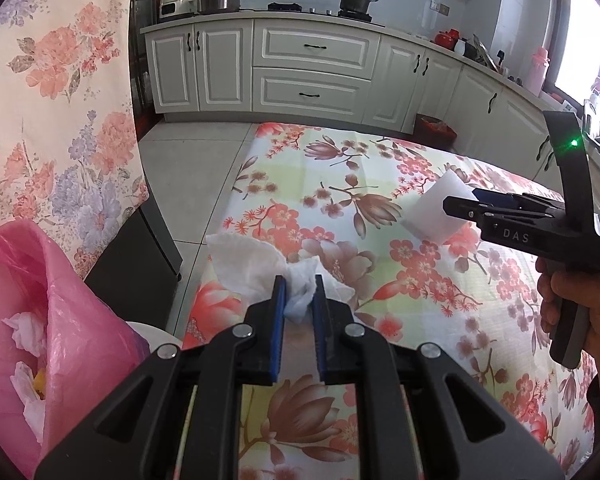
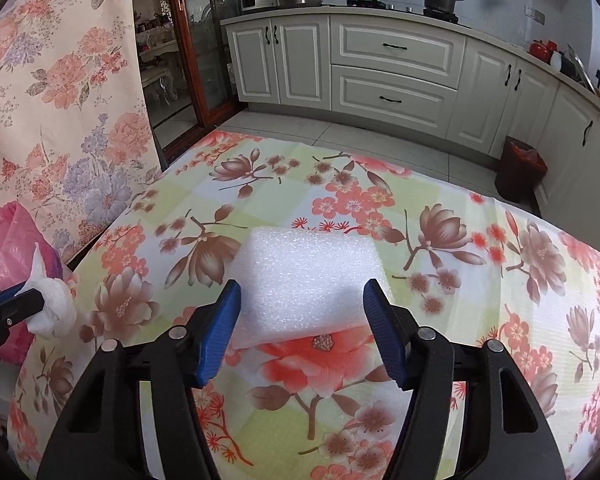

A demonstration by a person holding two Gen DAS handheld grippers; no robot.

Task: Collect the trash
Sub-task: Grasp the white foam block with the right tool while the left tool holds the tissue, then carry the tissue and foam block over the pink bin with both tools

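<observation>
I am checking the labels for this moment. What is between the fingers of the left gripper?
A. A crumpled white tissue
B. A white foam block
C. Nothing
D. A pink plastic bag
A: the left gripper is shut on the crumpled white tissue; the white foam block lies on the table before the right gripper.
</observation>
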